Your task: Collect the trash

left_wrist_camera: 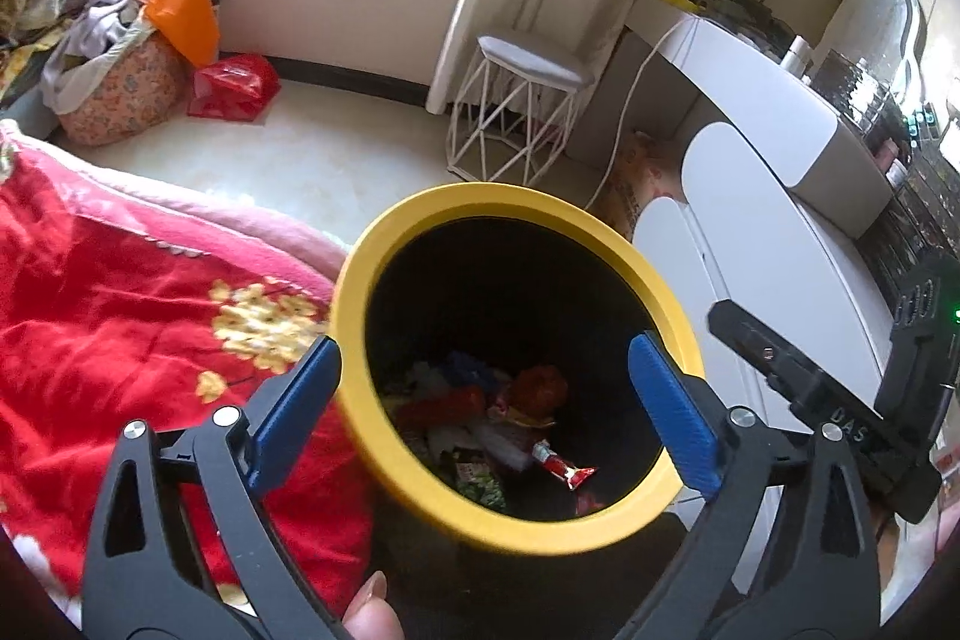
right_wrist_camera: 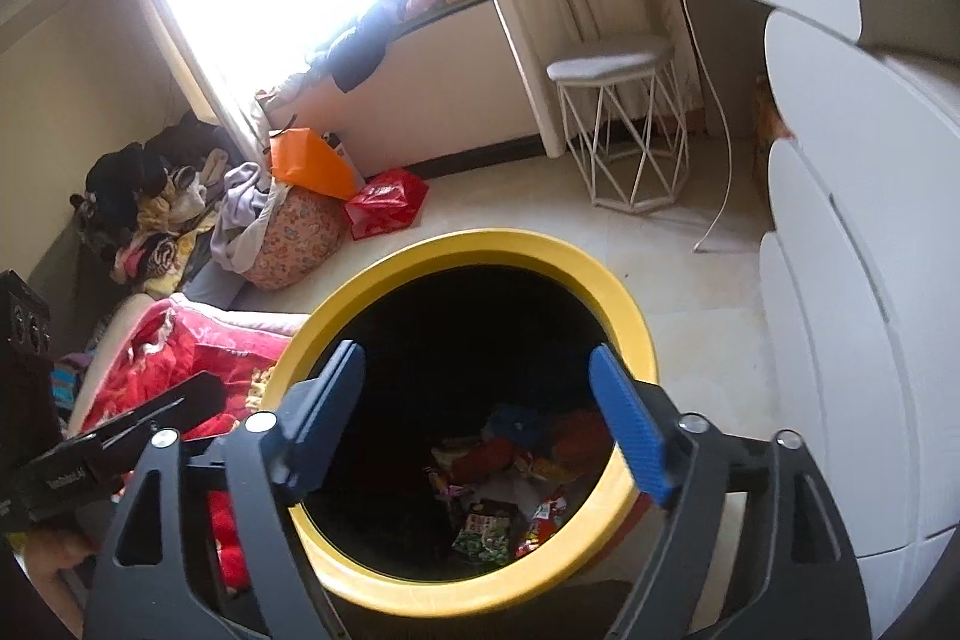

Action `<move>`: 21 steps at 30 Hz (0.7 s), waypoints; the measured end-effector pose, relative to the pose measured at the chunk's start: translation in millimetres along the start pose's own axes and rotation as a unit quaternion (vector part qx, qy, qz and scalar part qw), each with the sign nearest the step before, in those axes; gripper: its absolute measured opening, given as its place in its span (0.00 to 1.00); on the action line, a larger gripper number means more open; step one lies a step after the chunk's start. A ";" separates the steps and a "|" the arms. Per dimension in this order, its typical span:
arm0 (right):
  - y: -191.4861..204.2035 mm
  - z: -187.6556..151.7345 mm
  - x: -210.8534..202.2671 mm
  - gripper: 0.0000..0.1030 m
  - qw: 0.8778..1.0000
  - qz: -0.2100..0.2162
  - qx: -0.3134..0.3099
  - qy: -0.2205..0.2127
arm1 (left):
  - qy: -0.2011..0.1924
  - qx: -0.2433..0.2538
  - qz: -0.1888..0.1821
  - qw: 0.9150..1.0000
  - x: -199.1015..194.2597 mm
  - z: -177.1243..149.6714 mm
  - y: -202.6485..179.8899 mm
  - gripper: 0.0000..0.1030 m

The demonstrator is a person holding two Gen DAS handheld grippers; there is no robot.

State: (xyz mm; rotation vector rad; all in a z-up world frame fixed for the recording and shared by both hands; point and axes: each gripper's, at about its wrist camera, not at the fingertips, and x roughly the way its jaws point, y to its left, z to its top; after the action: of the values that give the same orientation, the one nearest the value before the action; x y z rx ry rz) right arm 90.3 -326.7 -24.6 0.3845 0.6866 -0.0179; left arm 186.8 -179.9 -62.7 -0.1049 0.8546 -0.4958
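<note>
"DAS" shows on the right claw (left_wrist_camera: 744,334) at lower right; both it and the left claw (left_wrist_camera: 483,376) gape empty above the yellow-rimmed bin (left_wrist_camera: 360,280) of wrappers (left_wrist_camera: 564,469).

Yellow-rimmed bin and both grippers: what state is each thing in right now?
Yellow-rimmed black trash bin: upright, uncovered, holding wrappers.
Red snack wrapper: lying inside the bin.
Left gripper: open, empty, above the bin.
Right gripper: open, empty, above the bin.
White wire stool: upright on floor.

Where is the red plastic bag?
In both views the red plastic bag lies on the floor by the window wall, right of the flowered bundle.
</note>
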 end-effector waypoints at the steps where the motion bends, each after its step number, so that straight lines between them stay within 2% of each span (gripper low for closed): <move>1: 1.3 0.0 -1.3 0.79 1.000 -0.001 -0.003 -0.002 | -0.003 -0.002 0.002 1.000 -4.7 -0.7 2.2 0.90; 11: 26.8 -7.6 -19.9 0.92 0.999 0.011 -0.039 -0.015 | -0.036 -0.022 0.030 0.999 -49.1 -12.1 15.1 0.90; 21: 56.1 -19.3 -36.2 0.94 0.996 0.021 -0.080 -0.029 | -0.058 -0.038 0.065 0.995 -84.9 -30.6 32.6 0.90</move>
State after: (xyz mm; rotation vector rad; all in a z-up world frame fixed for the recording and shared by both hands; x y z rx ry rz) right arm 58.3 -271.7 3.3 0.2433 0.6170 0.0644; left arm 129.5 -108.8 -32.9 -0.1454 0.7608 -0.3313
